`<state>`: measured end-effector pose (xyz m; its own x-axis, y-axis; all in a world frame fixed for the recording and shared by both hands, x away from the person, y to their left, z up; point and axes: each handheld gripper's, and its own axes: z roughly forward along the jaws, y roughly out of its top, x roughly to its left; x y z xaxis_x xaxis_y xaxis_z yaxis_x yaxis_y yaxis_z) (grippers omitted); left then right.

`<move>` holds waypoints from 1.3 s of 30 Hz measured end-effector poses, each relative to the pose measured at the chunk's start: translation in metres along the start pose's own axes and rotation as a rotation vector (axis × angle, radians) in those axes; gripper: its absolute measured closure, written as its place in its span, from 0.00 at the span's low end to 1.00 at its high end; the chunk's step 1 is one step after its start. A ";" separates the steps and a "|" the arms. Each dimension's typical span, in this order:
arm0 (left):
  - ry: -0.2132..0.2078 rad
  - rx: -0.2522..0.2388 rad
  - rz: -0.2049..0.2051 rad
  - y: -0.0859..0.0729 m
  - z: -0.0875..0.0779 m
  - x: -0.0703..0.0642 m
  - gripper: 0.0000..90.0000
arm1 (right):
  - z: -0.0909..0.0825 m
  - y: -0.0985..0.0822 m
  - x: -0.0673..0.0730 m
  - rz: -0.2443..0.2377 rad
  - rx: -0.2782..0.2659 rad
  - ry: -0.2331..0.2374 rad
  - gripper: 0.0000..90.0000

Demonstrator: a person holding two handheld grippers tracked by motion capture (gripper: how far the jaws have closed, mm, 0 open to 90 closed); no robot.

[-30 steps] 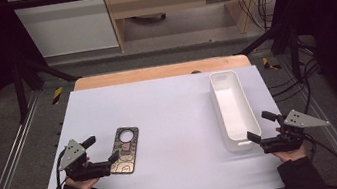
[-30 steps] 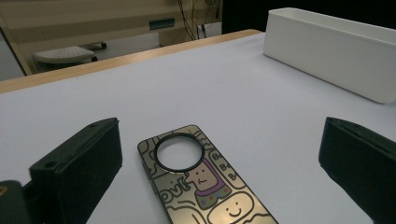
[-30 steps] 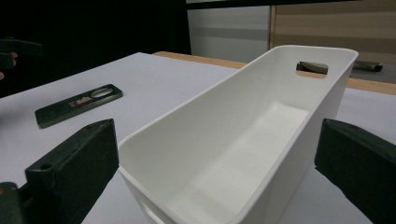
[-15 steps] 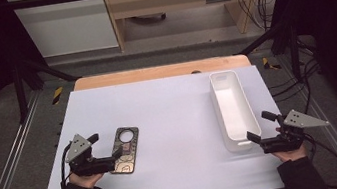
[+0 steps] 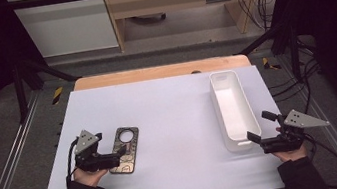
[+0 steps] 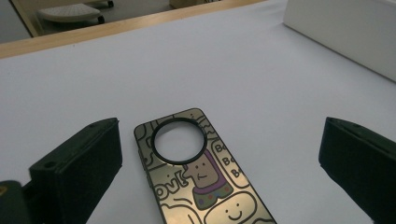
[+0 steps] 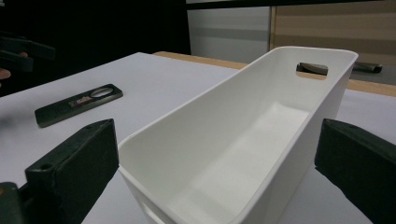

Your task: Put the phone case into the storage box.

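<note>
Phone case (image 6: 198, 172) lies flat between the gaping left tongs (image 6: 219, 158).

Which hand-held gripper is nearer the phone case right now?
Left. The left hand-held gripper is open at the phone case; the right hand-held gripper is far across the table, at the white bin.

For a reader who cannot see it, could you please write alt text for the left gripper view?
A phone case with cartoon doodles and a round camera hole lies flat on the white table, between the open black jaws of the left gripper. A white bin stands at the upper right.
</note>
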<state>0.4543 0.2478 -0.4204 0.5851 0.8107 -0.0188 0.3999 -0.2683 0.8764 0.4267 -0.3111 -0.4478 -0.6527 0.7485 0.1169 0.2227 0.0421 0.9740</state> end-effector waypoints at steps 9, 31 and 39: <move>0.025 0.075 -0.005 0.003 0.017 0.001 0.00 | 0.000 0.000 0.000 0.000 0.002 0.001 0.00; 0.057 0.212 -0.011 0.002 0.051 0.002 0.00 | 0.000 0.000 0.000 -0.001 0.004 0.002 0.00; 0.067 0.246 -0.026 0.000 0.059 0.003 0.00 | 0.000 0.000 0.000 0.001 0.003 0.003 0.00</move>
<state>0.4972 0.2198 -0.4488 0.5273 0.8497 -0.0008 0.5787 -0.3584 0.7326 0.4266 -0.3110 -0.4481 -0.6543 0.7469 0.1188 0.2260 0.0431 0.9732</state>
